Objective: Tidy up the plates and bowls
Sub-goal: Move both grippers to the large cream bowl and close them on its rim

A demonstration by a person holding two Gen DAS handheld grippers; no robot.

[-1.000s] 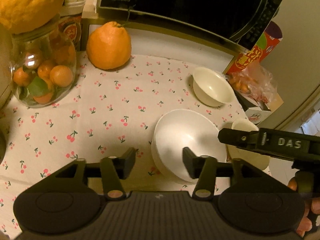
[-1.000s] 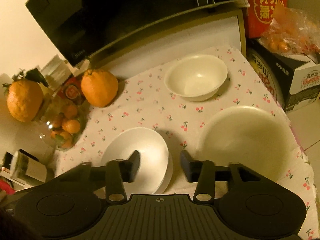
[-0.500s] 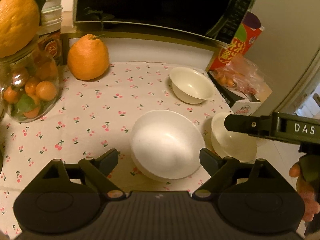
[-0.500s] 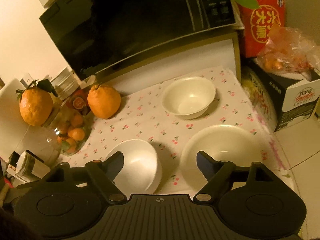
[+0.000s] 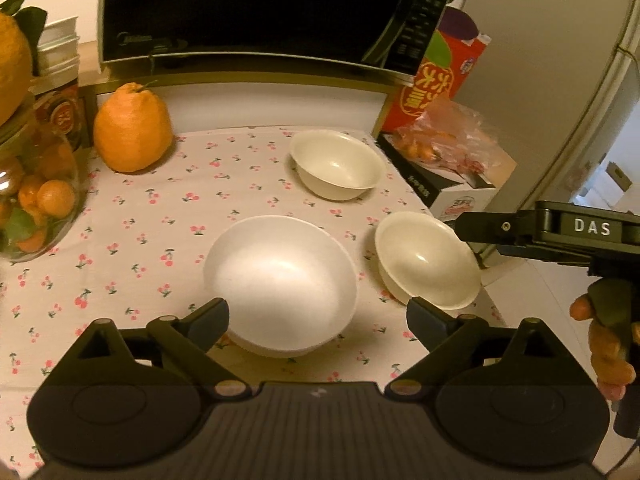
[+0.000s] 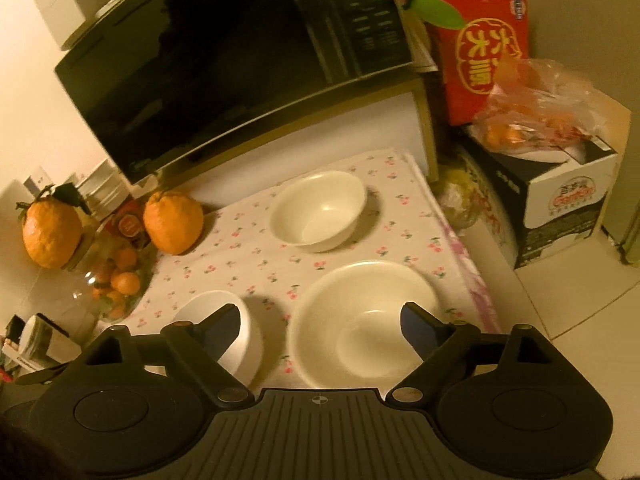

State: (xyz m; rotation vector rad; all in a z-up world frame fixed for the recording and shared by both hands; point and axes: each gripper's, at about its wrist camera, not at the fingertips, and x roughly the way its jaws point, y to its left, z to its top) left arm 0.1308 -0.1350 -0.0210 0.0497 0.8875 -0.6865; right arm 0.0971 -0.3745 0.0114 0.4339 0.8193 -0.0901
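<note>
Both claws stand wide and hold nothing. The left claw [image 5: 318, 318] hangs above the white bowl [image 5: 280, 284], its 2 fingers to either side of the rim and clear of it. The right claw [image 6: 318, 326] hangs above the wide cream bowl [image 6: 360, 324], fingers likewise apart from it.

Taking the white bowl as landmark: the wide cream bowl sits just to its right near the cloth's edge, and a small cream bowl [image 5: 338, 164] sits behind and to its right (3 bowls in all, none touching). A large orange [image 5: 132, 136] stands behind it to the left, in front of the microwave [image 5: 256, 12], and all rest on the cherry-print cloth [image 5: 140, 216] over the worktop.

Only the left view shows the right claw's body and the hand [image 5: 604, 340] gripping it. Only the right view shows a second orange [image 6: 50, 232] in full atop the glass jar [image 6: 112, 276].
</note>
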